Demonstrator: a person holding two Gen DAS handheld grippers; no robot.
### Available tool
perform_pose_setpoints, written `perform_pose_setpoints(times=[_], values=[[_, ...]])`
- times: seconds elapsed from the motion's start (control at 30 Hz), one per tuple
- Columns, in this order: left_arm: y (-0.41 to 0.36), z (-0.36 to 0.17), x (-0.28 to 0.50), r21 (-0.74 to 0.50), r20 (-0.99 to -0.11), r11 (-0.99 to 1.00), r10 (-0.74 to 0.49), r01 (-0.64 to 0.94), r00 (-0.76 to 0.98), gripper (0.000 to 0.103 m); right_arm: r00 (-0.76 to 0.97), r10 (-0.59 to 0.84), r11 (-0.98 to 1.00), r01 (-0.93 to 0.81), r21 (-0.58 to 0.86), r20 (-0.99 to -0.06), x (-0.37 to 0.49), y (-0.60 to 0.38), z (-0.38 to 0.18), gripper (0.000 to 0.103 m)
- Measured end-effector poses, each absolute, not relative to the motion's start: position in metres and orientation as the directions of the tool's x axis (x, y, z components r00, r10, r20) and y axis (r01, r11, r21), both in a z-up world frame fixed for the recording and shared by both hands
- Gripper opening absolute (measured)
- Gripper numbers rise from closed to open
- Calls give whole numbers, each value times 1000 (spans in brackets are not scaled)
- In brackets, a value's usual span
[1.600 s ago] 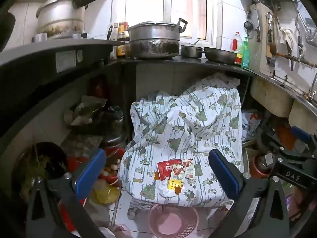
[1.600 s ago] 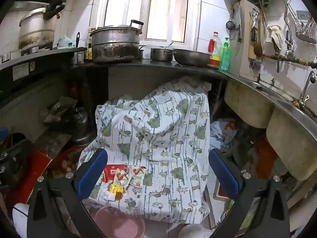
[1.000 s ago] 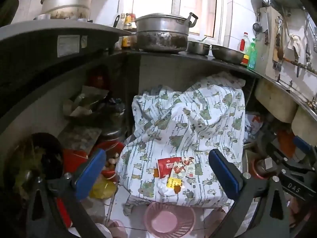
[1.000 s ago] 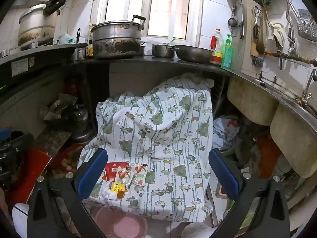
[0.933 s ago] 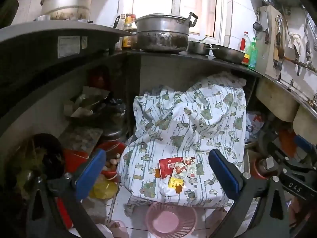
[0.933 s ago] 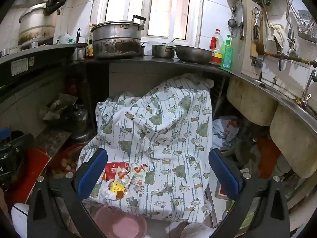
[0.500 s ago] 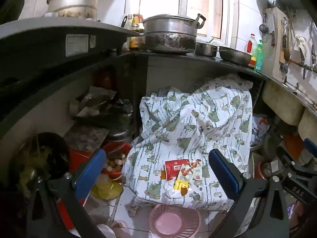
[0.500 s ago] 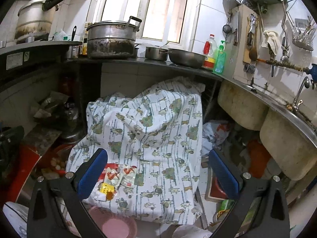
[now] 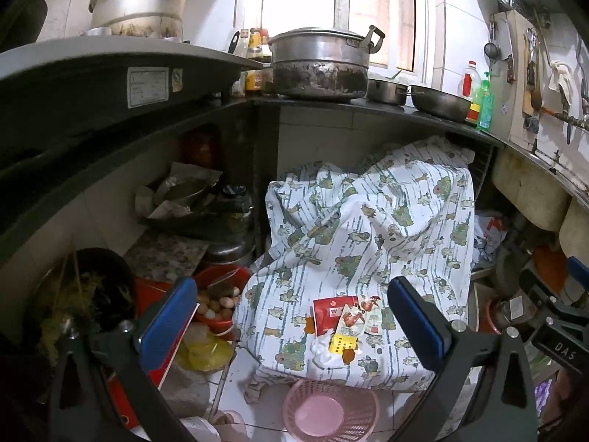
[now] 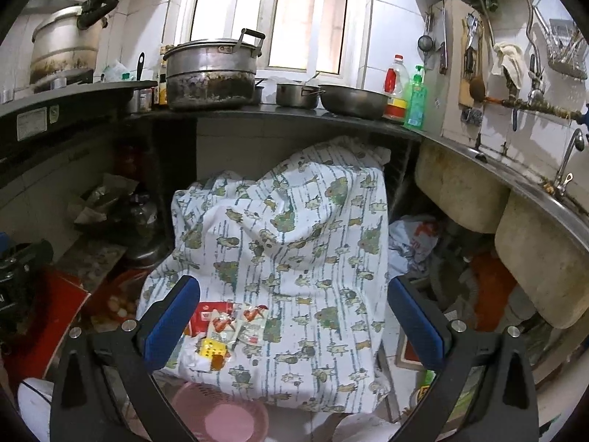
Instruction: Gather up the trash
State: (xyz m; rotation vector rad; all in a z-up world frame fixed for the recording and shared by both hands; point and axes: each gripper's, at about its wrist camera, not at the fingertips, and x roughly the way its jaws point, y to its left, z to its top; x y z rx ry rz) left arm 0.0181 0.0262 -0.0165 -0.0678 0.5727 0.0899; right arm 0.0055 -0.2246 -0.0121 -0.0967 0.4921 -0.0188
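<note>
A small pile of trash lies on a cloth-covered mound (image 9: 371,243): a red packet (image 9: 329,315), snack wrappers (image 9: 355,322), a yellow wrapper (image 9: 342,342) and crumpled white paper (image 9: 322,353). The same pile shows in the right wrist view (image 10: 221,331). A pink mesh basket (image 9: 329,410) stands on the floor just below the pile; it also shows in the right wrist view (image 10: 221,412). My left gripper (image 9: 294,316) is open and empty, above and in front of the pile. My right gripper (image 10: 294,316) is open and empty, with the pile by its left finger.
A dark counter (image 10: 294,116) carries a big steel pot (image 10: 211,73), pans and bottles. Under it at left are a red bowl of eggs (image 9: 217,294), a yellow bag (image 9: 206,350) and a pressure cooker (image 9: 228,217). Sinks (image 10: 460,195) hang at right. The right gripper shows at the edge of the left view (image 9: 552,316).
Both cameras have drifted slightly; the cloth and trash pile shifted a little to the right in the left view and left in the right view. Nothing was grasped.
</note>
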Motion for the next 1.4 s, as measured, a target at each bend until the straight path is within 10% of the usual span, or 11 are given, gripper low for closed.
perform_pose_setpoints(times=[1.4], values=[[29, -19, 22, -20, -547, 992, 91, -122, 832, 103, 877, -68, 997, 42, -66, -476, 13, -238, -17, 103]])
